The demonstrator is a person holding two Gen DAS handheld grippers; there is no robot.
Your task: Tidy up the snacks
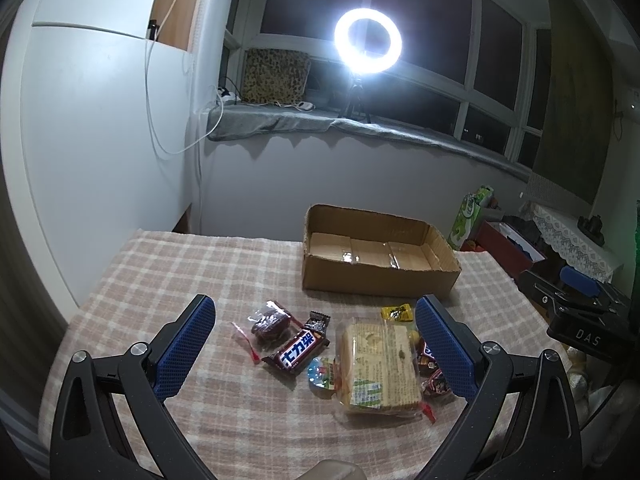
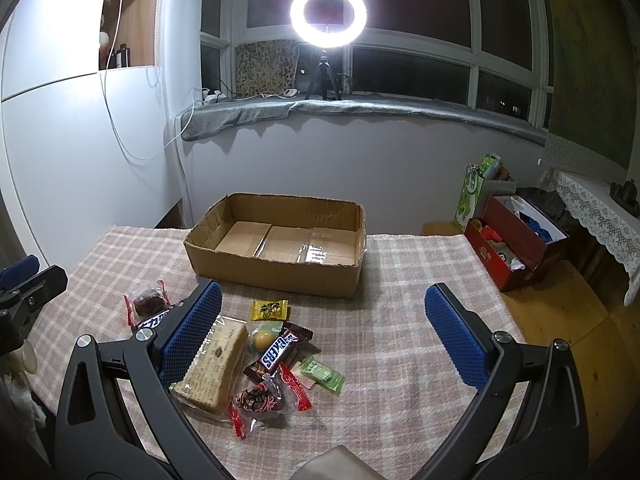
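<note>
With the cardboard box (image 2: 276, 248) bare behind the snack pile on the checked cloth (image 2: 400, 340), and both grippers, left (image 1: 316, 344) and right (image 2: 322, 332), spread wide and holding nothing: lower over the Snickers bar (image 2: 276, 352), pinch across its width, then lift clear into the box.

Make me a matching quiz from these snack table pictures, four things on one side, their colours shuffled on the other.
Things:
1. open cardboard box
2. small square candy sachet
3. flat candy wrapper nearest the right gripper
4. gripper finger pads

Colours:
A. blue
B. green
C. brown
D. yellow

Pairs: 1-C, 2-D, 3-B, 4-A
</note>
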